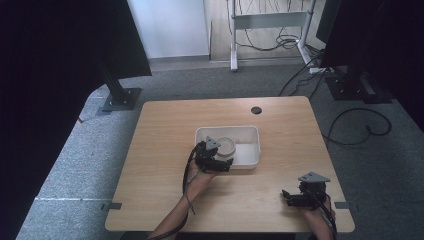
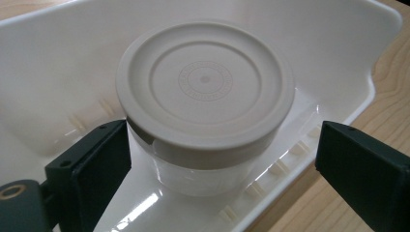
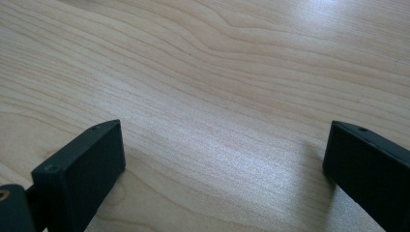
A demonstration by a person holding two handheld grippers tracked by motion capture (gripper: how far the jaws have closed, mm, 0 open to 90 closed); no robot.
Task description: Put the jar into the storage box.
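Observation:
A clear round jar with a beige lid (image 1: 226,146) stands upright in the left half of a white plastic tray (image 1: 251,131) at the table's middle. My left gripper (image 1: 220,158) reaches over the tray's near wall. In the left gripper view it (image 2: 222,134) is open, with a jaw on each side of the jar (image 2: 205,87). The left jaw is close against the jar's clear body and the right jaw stands well apart, over the tray's rim (image 2: 314,34). My right gripper (image 1: 289,196) rests near the front right corner, open (image 3: 222,130) over bare wood.
The wooden table (image 1: 165,150) has a round cable hole (image 1: 256,110) near its back edge. The tray's right half is bare. Black stands (image 1: 120,95) and loose cables (image 1: 360,125) lie on the grey carpet around the table.

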